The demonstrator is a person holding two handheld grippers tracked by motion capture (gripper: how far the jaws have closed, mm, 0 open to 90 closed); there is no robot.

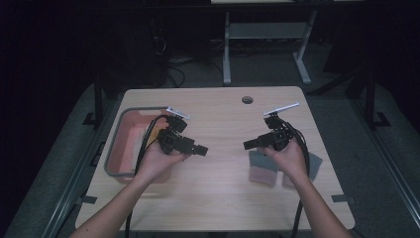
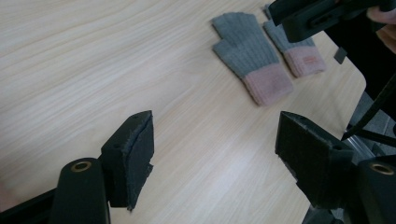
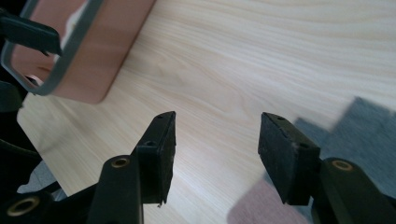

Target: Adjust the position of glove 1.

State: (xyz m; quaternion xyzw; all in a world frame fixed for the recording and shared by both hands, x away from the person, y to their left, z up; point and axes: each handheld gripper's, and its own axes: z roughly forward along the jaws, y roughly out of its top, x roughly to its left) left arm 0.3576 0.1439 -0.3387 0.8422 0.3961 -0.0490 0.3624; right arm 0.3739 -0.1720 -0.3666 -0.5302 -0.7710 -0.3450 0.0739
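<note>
— At the table's point(image 1: 213, 198) 3 o'clock side, what is hard to read?

— The gloves point(image 1: 261, 168). In the high view the right hand point(image 1: 289, 156) covers much of the pair, so they show as a blurred grey and pink patch. In the left gripper view both lie flat side by side at 1 o'clock, grey fingers, pink cuffs, and the far one is partly behind the other gripper. In the right gripper view they are cut off at the 4 o'clock corner.

— And the bin point(image 1: 119, 144)?

— It sits at the table's 9 o'clock edge, pink with a grey rim. The left hand point(image 1: 158, 158) hides its near right part.

— The jaws?

— The left gripper point(image 2: 215, 154) has its pads spread wide over bare wood, nothing between them. The right gripper point(image 3: 217, 149) is also spread, empty, above the gloves without touching them.
</note>
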